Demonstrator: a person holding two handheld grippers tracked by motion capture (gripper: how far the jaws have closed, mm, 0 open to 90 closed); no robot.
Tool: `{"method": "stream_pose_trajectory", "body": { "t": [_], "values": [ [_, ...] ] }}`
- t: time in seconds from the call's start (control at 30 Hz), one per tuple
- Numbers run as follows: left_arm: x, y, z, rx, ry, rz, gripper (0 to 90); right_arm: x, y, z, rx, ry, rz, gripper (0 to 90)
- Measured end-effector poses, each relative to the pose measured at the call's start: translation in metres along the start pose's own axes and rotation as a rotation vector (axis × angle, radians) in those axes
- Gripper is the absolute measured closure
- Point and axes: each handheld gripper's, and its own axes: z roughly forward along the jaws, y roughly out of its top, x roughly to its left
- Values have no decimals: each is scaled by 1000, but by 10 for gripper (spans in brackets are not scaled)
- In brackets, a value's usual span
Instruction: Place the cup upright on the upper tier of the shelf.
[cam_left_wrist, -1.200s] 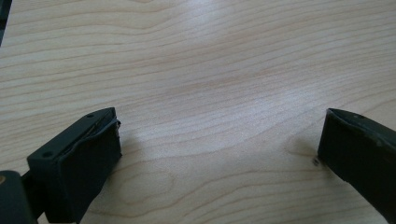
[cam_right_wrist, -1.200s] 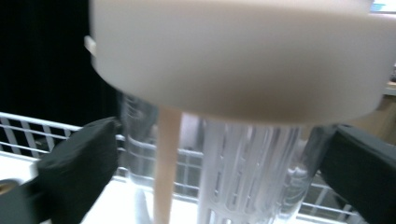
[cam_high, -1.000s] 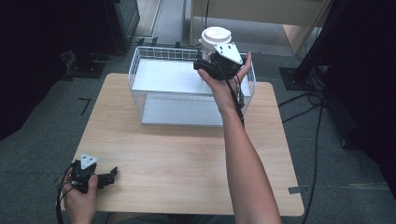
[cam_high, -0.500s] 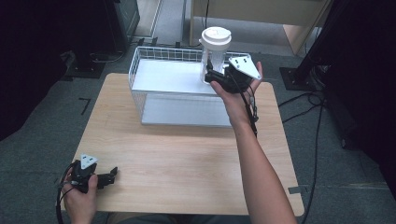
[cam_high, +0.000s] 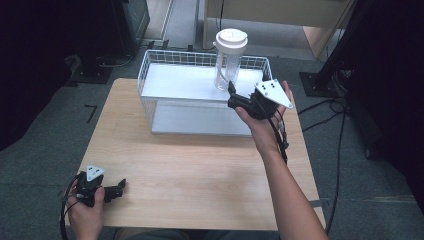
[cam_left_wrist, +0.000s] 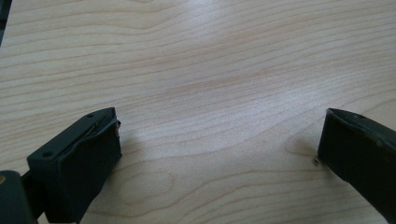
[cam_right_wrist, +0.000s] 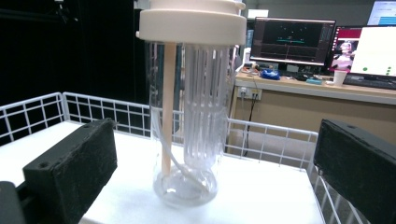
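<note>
At the near left corner of the wooden desk, the left tongs rest low over the wood in the person's left hand, jaws spread wide with bare desk between them and nothing held. Farther right and toward the far edge sits one white wire basket with a white floor, and in its far right part stands one clear jar, upright, with a broad cream lid. The right gripper view shows a pale straight stick and a ribbed clear insert inside it. Just near and right of the jar, the right tongs hover at the basket's right end, held in the right hand; their jaws stand wide apart, one on each side of the jar's base in their own view, apart from the glass and gripping nothing. Beyond the basket, a bench carries two lit monitors. Count: two tongs, one basket, one jar.
</note>
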Motion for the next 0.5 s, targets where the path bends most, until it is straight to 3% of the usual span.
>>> {"method": "stream_pose_trajectory", "body": {
  "t": [0.5],
  "values": [
    [0,0,0,1,0,0,0,-21,-28,-36,-10,-9,-15,0]
  ]
}}
